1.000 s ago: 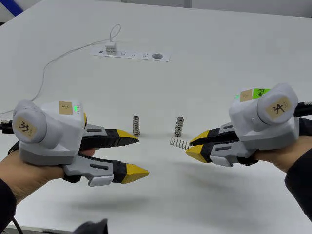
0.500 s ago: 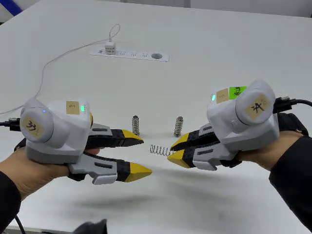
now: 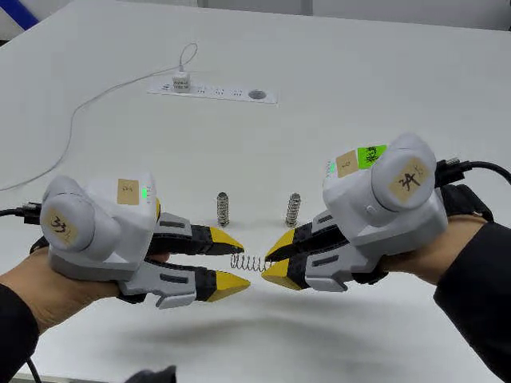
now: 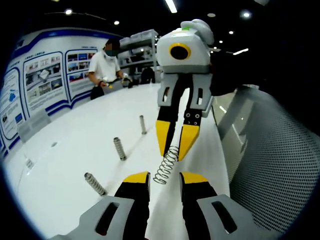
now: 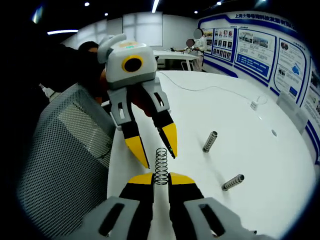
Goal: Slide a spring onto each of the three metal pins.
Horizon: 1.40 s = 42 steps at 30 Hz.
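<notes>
My right gripper (image 3: 270, 264) is shut on one end of a loose spring (image 3: 248, 262), which it holds level just above the white table (image 3: 335, 144). The spring's free end reaches between the open fingers of my left gripper (image 3: 236, 260). In the left gripper view the spring (image 4: 165, 165) runs from the right gripper (image 4: 175, 146) down to my left gripper's own tips (image 4: 165, 178). Two pins wearing springs (image 3: 223, 208) (image 3: 293, 208) stand just behind the tips. A thin bare pin (image 4: 143, 124) stands further along the same row.
A white power strip (image 3: 211, 88) with a plugged-in charger and a trailing cable lies at the far side of the table. A mesh chair back (image 5: 65, 155) stands near the table edge. A person (image 4: 104, 65) stands at the far end.
My right gripper has carried the spring leftward, and the left gripper has edged right. The spring's free end now sits between the left gripper's fingers.
</notes>
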Tool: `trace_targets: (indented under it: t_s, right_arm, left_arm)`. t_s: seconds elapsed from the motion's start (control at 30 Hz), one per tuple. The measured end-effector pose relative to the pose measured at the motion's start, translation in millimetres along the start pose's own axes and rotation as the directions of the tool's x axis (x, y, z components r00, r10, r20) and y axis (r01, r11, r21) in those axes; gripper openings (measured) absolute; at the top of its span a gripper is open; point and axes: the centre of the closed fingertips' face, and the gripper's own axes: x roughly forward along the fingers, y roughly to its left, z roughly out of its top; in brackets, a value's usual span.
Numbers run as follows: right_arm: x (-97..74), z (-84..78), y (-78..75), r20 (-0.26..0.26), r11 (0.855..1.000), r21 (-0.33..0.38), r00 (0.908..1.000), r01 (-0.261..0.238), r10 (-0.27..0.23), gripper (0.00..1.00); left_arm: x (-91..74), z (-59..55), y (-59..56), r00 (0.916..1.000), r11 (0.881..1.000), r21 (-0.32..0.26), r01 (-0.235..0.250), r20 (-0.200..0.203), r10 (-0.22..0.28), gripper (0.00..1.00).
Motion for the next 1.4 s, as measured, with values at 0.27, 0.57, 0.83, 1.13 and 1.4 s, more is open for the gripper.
trace_targets:
  t_s: [0.27,0.57,0.83,1.13,1.4]
  right_arm:
    - [-1.7,-0.4,4.3,-0.010,1.000,0.013,0.9998,-0.019,0.020,0.12]
    - [-7.2,9.5,6.3,0.005,0.999,0.023,0.9997,-0.024,0.024,0.12]
    - [-10.1,25.0,6.6,0.044,1.000,0.006,0.9990,-0.013,0.013,0.12]
    - [-8.7,40.2,6.5,0.086,1.000,-0.016,0.9963,0.003,-0.001,0.12]
    - [-5.9,52.6,8.0,0.118,0.999,-0.040,0.9929,0.014,-0.009,0.12]
  left_arm:
    - [1.1,-1.5,-3.5,0.9999,1.000,0.015,0.012,-0.011,-0.012,0.18]
    - [0.3,-1.6,-2.3,0.9999,1.000,0.018,0.005,-0.010,-0.005,0.13]
    - [-0.1,-1.0,-1.9,1.0000,1.000,0.003,0.002,-0.003,-0.002,0.12]
    - [0.3,-0.2,-2.9,1.0000,1.000,-0.011,0.007,0.006,-0.007,0.12]
    - [1.2,3.8,-6.3,0.9993,0.999,-0.041,0.025,0.027,-0.024,0.11]
